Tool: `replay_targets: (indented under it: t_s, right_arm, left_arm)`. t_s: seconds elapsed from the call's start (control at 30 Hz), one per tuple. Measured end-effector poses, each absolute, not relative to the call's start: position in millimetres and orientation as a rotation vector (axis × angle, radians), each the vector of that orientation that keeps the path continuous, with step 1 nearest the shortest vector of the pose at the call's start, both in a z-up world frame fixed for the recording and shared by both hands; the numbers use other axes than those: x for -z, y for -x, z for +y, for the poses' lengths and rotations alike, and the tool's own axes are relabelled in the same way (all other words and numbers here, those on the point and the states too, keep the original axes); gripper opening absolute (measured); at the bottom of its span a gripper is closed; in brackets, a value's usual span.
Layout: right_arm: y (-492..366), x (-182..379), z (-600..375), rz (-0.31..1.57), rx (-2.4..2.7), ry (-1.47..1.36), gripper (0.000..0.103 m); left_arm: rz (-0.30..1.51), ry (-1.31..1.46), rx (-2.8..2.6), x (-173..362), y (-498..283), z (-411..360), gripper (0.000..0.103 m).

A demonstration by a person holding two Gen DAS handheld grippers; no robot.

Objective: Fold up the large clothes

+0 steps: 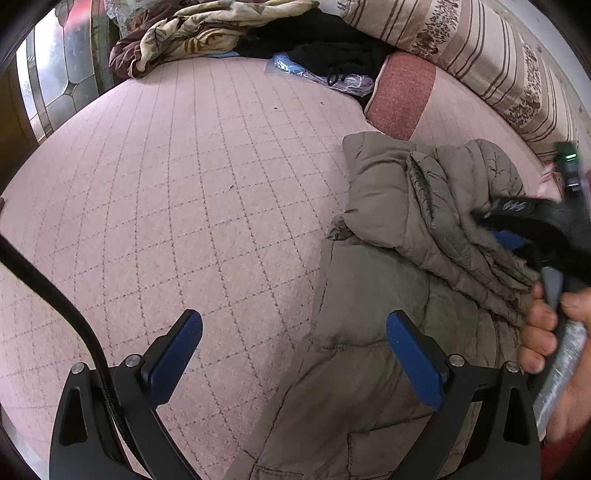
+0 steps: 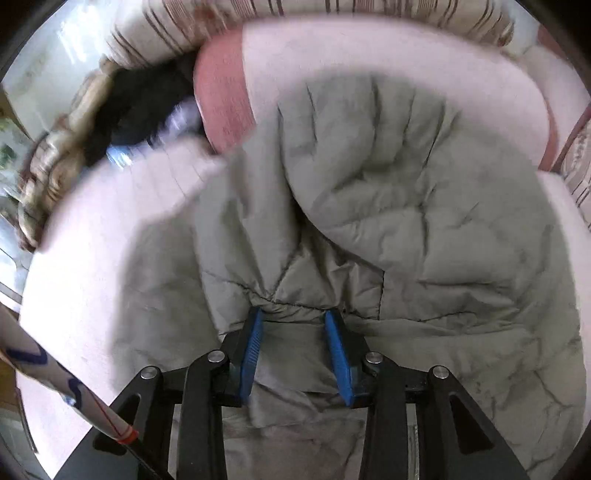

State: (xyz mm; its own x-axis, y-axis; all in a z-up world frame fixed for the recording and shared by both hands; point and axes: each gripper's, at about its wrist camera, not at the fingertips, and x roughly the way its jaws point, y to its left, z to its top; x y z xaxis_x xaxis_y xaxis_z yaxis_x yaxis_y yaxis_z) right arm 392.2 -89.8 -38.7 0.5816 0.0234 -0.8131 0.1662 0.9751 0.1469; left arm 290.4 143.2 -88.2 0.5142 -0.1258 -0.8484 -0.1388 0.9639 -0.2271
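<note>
Lying on the bed (image 1: 184, 177), the large olive-grey padded jacket (image 1: 388, 295) takes the right part of the pink quilted cover, with its upper part bunched and lifted.

The right gripper (image 2: 293, 321) has its blue pads (image 2: 251, 354) closed on a thick fold of the jacket; the cloth is pinched between them and puckers at the tips. In the left wrist view this same gripper appears blurred at the right edge, above the jacket, and a hand (image 1: 546, 332) holds its handle.

The left gripper (image 1: 293, 325) hangs over the bed with its jaws wide open. Nothing is between them. Its right pad stands over the near edge of the jacket, its left pad over the bare cover; whether the right pad touches the cloth I cannot tell.

At the far side of the bed there is a crumpled leaf-patterned blanket (image 1: 192, 33), beside it a heap of black clothing (image 1: 321, 40) and a clear plastic bag (image 1: 317, 72). A pink cushion (image 1: 402, 92) lies just beyond the jacket, and a long striped pillow (image 1: 480, 62) runs along the far right edge.
</note>
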Motion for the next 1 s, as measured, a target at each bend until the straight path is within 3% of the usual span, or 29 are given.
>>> replay_targets:
  t_s: [0.1,0.27,0.47,0.57,0.73,1.0]
  right_arm:
    - [-386,35,-69,0.937,0.020,-0.209,0.039]
    - [-394,77,-42,1.017,0.036,-0.118,0.039]
    - [-377,54,-39,0.991,0.033,-0.021,0.044]
    - [-350,42,-56,0.960,0.077,0.040,0.051]
    - [-300,30,-99,0.957,0.148,0.075,0.054]
    - [-165,17,-243,0.977,0.313,-0.087,0.073]
  left_arm:
    - [1.034,0.279,-0.017,88,-290,144,0.100]
    - [1.045,0.264,-0.028,91,-290,142,0.100]
    - [1.033,0.228,-0.040,88,-292,139,0.100]
    - [1.032,0.224,-0.038,86,-289,138,0.100]
    - [1.007,0.182,-0.042,79,-281,137,0.100]
    - [1.029,0.170,0.002,83,-263,140,0.100]
